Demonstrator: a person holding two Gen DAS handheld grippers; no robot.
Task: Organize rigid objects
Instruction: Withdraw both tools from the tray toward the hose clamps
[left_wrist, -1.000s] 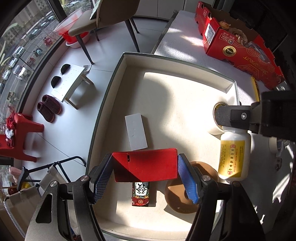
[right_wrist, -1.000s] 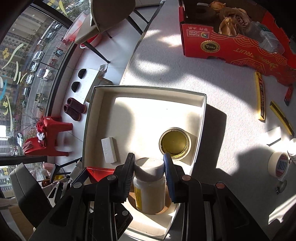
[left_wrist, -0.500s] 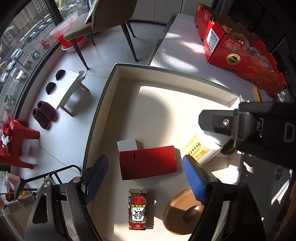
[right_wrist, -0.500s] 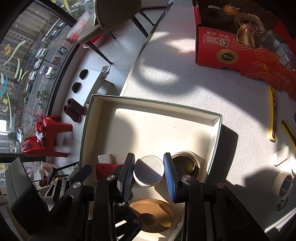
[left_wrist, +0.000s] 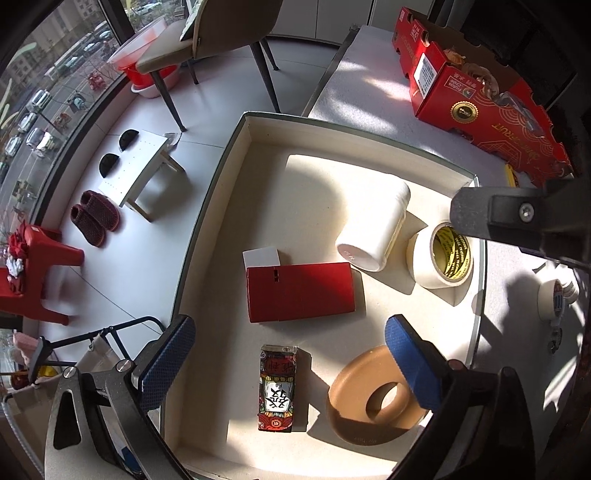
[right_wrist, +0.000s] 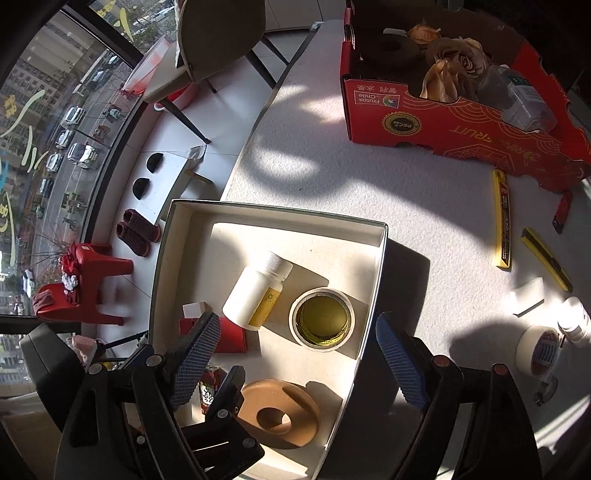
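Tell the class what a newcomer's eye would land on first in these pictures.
First, the shallow white tray in bright sun, with a red box lying flat near its middle. Beside it a white bottle lies on its side next to a tape roll. Farther back on the table stands a big red fruit carton.

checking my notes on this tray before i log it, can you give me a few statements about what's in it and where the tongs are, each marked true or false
1. The white bottle stands upright in the tray. False: it lies on its side.
2. The tape roll sits inside the tray, next to the bottle. True.
3. The left tongs grip the red box. False: their jaws are opening and nothing is between the pads; the box lies free on the tray floor.
4. A brown ring lies in the tray. True.
5. The right tongs hold the bottle. False: the jaws are opening and the bottle lies beyond them, untouched.
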